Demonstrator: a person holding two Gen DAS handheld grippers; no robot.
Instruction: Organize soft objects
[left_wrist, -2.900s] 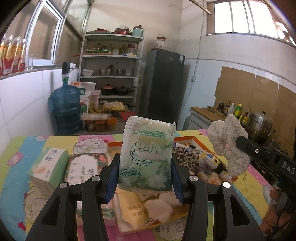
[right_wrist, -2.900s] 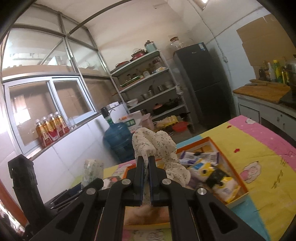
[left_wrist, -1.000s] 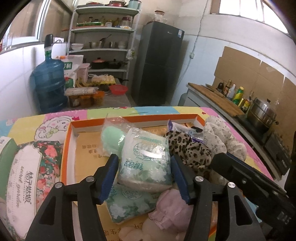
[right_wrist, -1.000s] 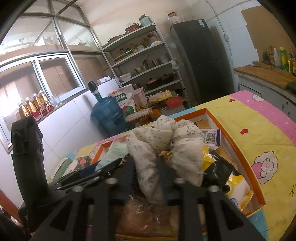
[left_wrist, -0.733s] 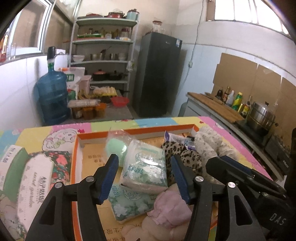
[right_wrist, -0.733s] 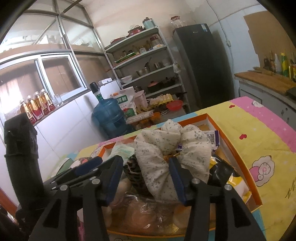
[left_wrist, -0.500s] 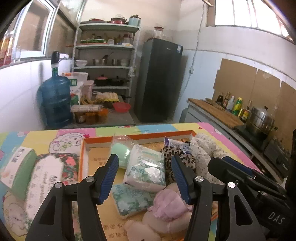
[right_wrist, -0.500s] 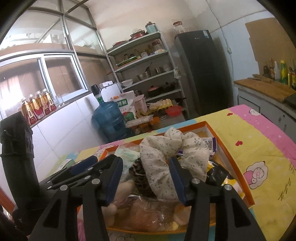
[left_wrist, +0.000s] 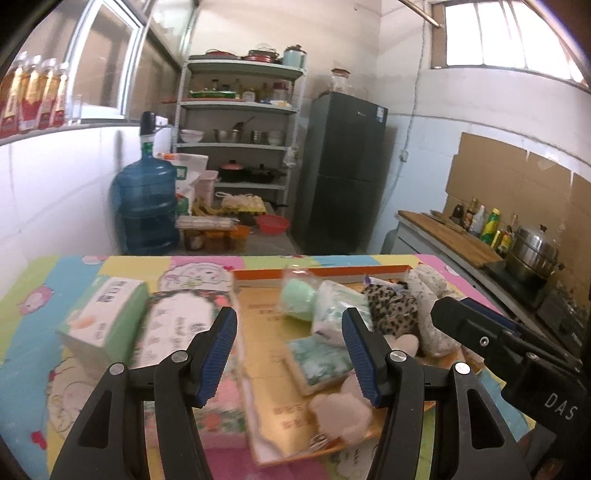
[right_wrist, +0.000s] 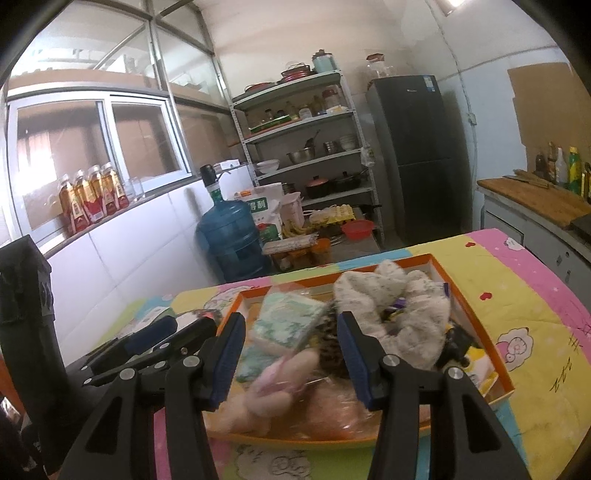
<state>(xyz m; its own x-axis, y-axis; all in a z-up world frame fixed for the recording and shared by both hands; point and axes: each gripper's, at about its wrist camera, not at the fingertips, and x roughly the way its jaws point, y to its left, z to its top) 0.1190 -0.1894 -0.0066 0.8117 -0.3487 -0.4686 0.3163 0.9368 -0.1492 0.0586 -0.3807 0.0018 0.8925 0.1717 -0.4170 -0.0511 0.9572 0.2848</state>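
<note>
An orange-rimmed box (left_wrist: 321, 271) on the table holds the soft things. In it lie a green tissue pack (left_wrist: 334, 310), a leopard-print piece (left_wrist: 391, 306), a white floral cloth (left_wrist: 428, 291), a bagged green ball (left_wrist: 297, 297), a flat green pack (left_wrist: 317, 360) and a pink plush (left_wrist: 343, 410). My left gripper (left_wrist: 290, 354) hangs open over the box's near left edge with nothing between its fingers. In the right wrist view the right gripper (right_wrist: 291, 354) is open and holds nothing, short of the tissue pack (right_wrist: 288, 321), floral cloth (right_wrist: 373, 291) and plush (right_wrist: 273, 373).
Left of the box lie a green tissue box (left_wrist: 107, 317) and a floral tissue pack (left_wrist: 177, 332) on the cartoon tablecloth (right_wrist: 517, 295). Beyond the table stand a water jug (left_wrist: 144, 206), shelves (left_wrist: 236, 147) and a fridge (left_wrist: 343, 170). A counter with bottles and a steamer (left_wrist: 535, 254) runs along the right.
Both grippers have drawn back and up from the box. The tissue pack and the floral cloth, carried earlier, now lie in it. The right jaws widened off the cloth. The left view swung left.
</note>
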